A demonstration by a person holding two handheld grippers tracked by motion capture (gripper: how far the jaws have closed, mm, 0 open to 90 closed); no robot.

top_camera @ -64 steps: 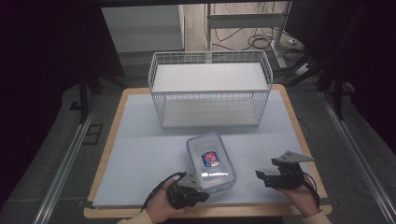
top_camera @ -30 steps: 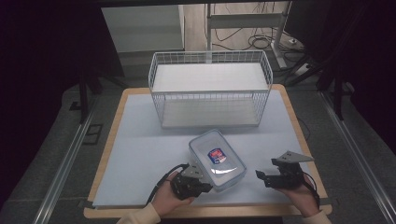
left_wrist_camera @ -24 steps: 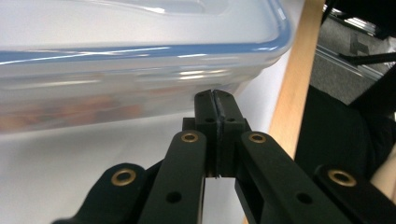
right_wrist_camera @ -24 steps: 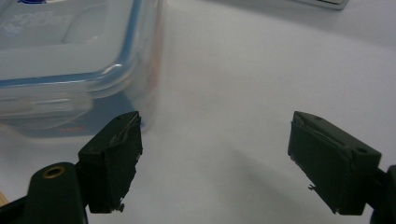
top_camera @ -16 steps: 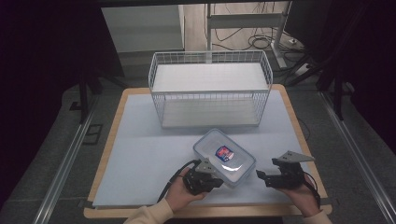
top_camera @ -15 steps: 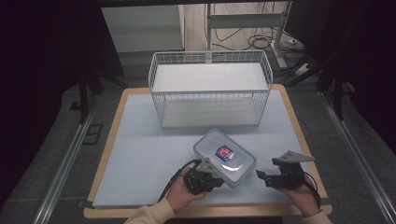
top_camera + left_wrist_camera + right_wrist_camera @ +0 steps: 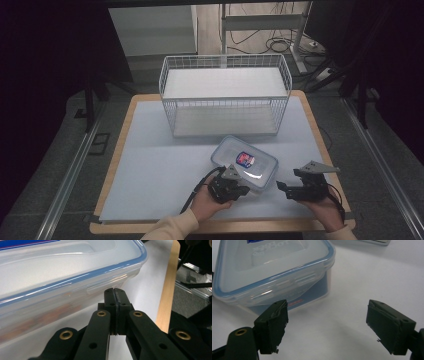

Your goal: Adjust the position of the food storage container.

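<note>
A clear plastic box (image 7: 245, 162) with a blue-rimmed lid and a small red and blue label lies on the white mat, in front of the wire basket. My left gripper (image 7: 241, 189) is shut, and its tips rest against the box's near side wall. In the left gripper view the closed tips (image 7: 115, 291) meet the box (image 7: 62, 277) just under the lid's rim. My right gripper (image 7: 281, 187) sits to the right of the box, open and apart from it. In the right gripper view, nothing lies between the spread jaws of this gripper (image 7: 327, 315), and the box (image 7: 272, 270) stands ahead to the left.
A white wire basket (image 7: 225, 95) with a white floor stands at the back of the mat (image 7: 150, 165). The table's wooden edge (image 7: 320, 130) frames the mat. Dark floor, rails and cables surround the table.
The left gripper has moved right along the front of the table, pushing the box to the right and turning it. The right gripper has stayed in place, open.
</note>
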